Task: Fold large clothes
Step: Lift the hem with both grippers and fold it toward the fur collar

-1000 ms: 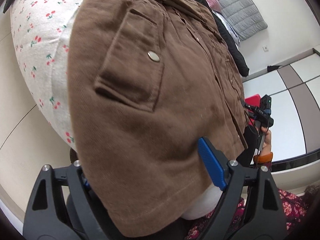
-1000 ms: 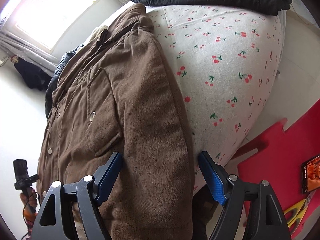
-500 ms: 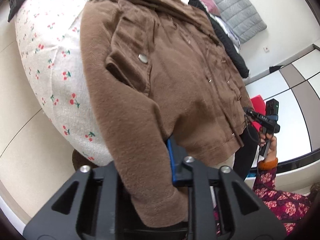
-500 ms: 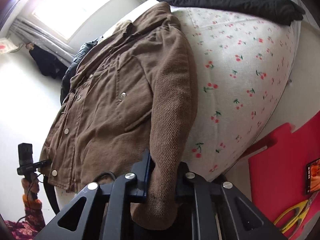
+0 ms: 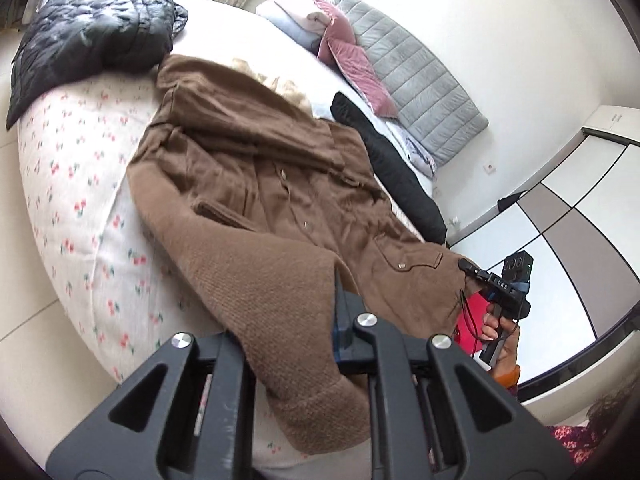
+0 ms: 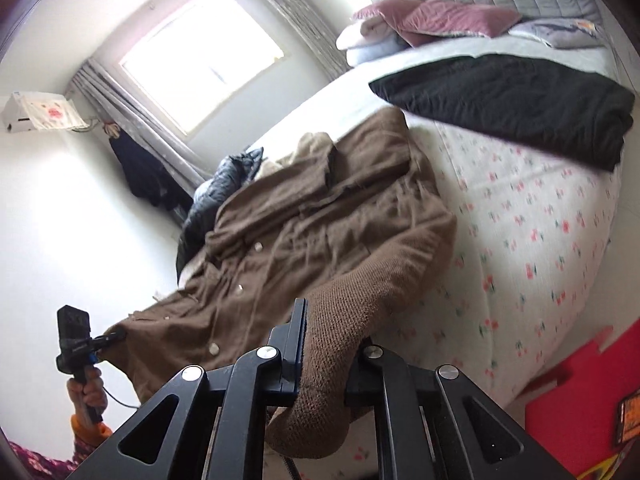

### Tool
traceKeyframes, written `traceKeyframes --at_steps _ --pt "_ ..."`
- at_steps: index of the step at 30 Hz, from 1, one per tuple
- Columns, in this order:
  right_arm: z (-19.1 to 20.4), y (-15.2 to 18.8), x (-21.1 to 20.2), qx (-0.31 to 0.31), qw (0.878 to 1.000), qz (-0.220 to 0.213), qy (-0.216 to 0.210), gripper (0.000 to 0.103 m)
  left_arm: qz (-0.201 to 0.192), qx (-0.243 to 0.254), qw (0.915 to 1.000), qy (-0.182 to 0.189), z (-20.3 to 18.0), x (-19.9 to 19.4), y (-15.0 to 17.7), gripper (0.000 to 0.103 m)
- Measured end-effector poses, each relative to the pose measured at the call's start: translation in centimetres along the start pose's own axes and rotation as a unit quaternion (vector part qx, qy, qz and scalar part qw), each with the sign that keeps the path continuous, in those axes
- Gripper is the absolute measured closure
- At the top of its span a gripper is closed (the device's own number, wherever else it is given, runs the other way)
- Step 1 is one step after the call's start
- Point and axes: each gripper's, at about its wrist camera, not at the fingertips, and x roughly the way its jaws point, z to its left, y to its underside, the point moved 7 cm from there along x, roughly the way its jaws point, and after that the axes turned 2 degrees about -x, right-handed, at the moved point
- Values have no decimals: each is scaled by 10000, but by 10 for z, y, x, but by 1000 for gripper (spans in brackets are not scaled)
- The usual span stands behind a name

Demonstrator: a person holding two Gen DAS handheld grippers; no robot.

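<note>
A large brown corduroy jacket [image 5: 276, 184] with snap buttons lies front-up on a bed with a cherry-print sheet [image 5: 80, 200]; it also shows in the right wrist view [image 6: 304, 232]. My left gripper [image 5: 288, 344] is shut on the knit cuff of one brown sleeve [image 5: 296, 304], lifted off the bed. My right gripper [image 6: 328, 344] is shut on the knit cuff of the other sleeve [image 6: 344, 320], also lifted. Each gripper shows small in the other's view, at the jacket's hem.
A dark puffer jacket [image 5: 92, 36] lies at the far left of the bed. A black garment [image 6: 512, 100] lies beyond the jacket. Pillows and a grey quilted headboard [image 5: 408, 76] stand at the head. A red floor mat [image 6: 580, 400] lies beside the bed.
Both grippers closed on the sleeve cuffs, then pulled back and up from the bed, lifting the sleeves. The whole jacket and bed have come into view.
</note>
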Motion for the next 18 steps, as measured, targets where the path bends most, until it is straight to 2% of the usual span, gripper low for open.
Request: traceKeyframes --at_steps 10,18 --pt "12 -82 18 -118 9978 -652 -59 93 -650 -260 9975 13 8 -1 -82 88" --pt "2 -148 59 -9 9955 -951 -8 93 -894 -366 9947 -349 32 36 -163 88"
